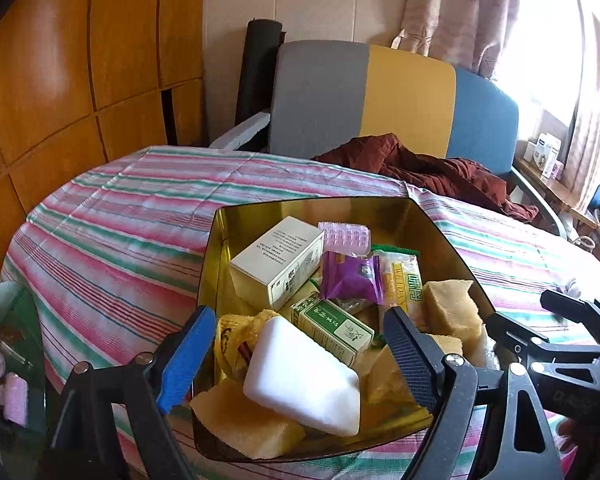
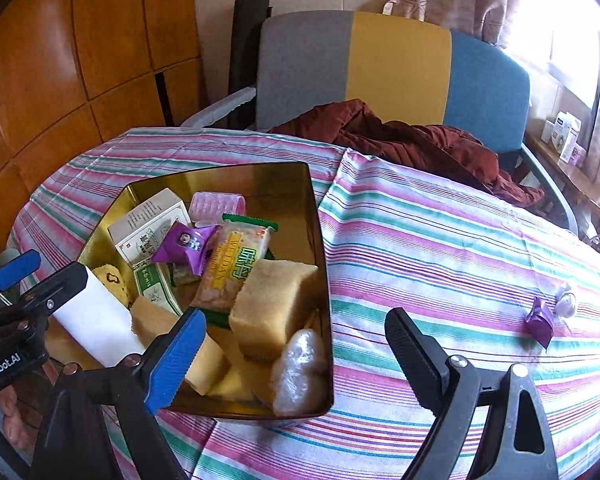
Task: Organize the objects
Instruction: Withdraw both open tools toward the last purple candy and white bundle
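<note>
Gold tin (image 2: 320, 240) sits on the striped tablecloth (image 2: 440, 240), packed: white block (image 1: 304, 376) on top at the near edge, yellow sponges (image 2: 272, 304) around it, white carton (image 1: 278, 266), green box (image 1: 334, 330), purple sachet (image 1: 350, 280), snack pack (image 2: 236, 264), pink hair roller (image 1: 344, 236), clear wrapped lump (image 2: 298, 372) in the near-right corner; left gripper (image 1: 296, 360) spread wide above the white block, pads not touching it, nothing held; right gripper (image 2: 296, 356) also wide, empty, blue finger over the tin, black finger over bare cloth; purple wrapper (image 2: 540, 320) and small clear wrapper (image 2: 565, 300) lie loose on the cloth, well right of the tin; maroon jacket (image 2: 400, 136) at the table's far edge, against a grey-yellow-blue chair (image 2: 396, 64).
</note>
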`<state>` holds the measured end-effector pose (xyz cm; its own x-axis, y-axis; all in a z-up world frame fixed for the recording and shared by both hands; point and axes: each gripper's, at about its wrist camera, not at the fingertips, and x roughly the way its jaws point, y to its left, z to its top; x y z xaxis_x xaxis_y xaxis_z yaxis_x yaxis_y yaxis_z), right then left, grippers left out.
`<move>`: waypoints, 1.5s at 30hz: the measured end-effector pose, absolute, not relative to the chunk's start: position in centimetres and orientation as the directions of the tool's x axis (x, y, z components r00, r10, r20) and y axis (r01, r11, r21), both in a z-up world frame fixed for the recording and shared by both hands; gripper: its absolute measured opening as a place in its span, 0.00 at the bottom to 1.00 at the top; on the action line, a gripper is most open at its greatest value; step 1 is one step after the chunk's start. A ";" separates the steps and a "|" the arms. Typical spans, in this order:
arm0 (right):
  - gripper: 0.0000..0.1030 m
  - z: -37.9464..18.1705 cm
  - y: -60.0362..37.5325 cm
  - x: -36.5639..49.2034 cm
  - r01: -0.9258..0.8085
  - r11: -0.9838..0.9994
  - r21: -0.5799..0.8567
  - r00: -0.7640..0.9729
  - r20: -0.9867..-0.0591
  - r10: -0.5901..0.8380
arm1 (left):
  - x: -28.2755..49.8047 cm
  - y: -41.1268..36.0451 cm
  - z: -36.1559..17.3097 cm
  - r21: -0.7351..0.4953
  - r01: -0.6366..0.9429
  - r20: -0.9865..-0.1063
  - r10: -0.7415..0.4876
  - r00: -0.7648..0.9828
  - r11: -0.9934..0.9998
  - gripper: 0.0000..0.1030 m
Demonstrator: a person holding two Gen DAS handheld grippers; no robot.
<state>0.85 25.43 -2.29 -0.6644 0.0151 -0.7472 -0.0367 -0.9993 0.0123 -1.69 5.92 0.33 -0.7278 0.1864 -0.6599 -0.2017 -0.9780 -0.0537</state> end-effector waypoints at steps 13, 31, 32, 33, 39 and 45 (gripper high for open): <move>0.90 -2.1 29.0 2.0 -0.101 -0.995 0.014 -0.667 -0.743 0.058 | -0.5 7.8 1.1 0.021 -0.242 -0.640 0.173 -0.749 -0.970 0.86; 0.90 -0.5 39.0 2.9 -0.279 -0.960 -0.022 -0.645 -0.737 0.204 | 0.7 10.5 1.8 0.104 -0.291 -0.619 0.167 -0.767 -0.951 0.90; 0.90 -0.4 39.6 2.9 -0.288 -0.957 -0.024 -0.643 -0.736 0.212 | 0.7 10.7 1.8 0.106 -0.295 -0.619 0.169 -0.767 -0.950 0.90; 0.90 -0.3 40.2 3.0 -0.299 -0.954 -0.028 -0.640 -0.735 0.222 | 0.8 10.9 1.8 0.110 -0.299 -0.620 0.169 -0.766 -0.948 0.90; 0.90 0.0 45.2 3.1 -0.373 -0.927 -0.040 -0.611 -0.741 0.278 | 0.8 12.1 2.0 0.122 -0.327 -0.621 0.185 -0.761 -0.937 0.90; 0.90 -0.3 51.6 3.6 -0.489 -0.870 -0.060 -0.561 -0.743 0.366 | 0.9 14.4 2.7 0.125 -0.389 -0.618 0.235 -0.750 -0.913 0.90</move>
